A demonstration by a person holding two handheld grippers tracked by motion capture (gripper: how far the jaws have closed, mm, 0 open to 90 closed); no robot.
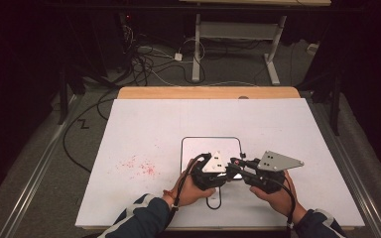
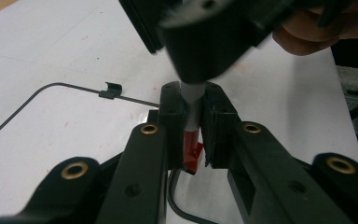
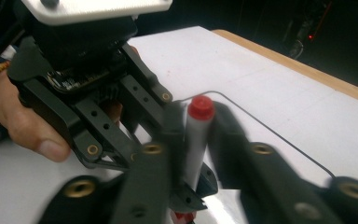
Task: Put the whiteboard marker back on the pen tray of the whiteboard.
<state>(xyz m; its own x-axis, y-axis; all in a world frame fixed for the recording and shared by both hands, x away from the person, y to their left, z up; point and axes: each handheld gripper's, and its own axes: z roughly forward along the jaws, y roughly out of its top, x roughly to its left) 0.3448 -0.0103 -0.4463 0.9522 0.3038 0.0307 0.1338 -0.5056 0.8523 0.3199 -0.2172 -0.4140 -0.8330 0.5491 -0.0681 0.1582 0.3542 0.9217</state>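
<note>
White-barrelled red marker [image 3: 196, 140], light, stiff, slippery: left claw [image 2: 193, 135] clenching its cap end, right claw [image 3: 193, 135] gripping mid-barrel, frame centre.

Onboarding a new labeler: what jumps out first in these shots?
Two grippers meet over a small whiteboard near the table's front edge, both clamped on one red marker. The left gripper pinches the marker's red lower end; the right gripper grips its white barrel below the red top. Red specks dot the white table to the left.

White marker [image 3: 196, 140] with red cap [image 3: 201, 107], white board [image 1: 144, 134] speckled red
</note>
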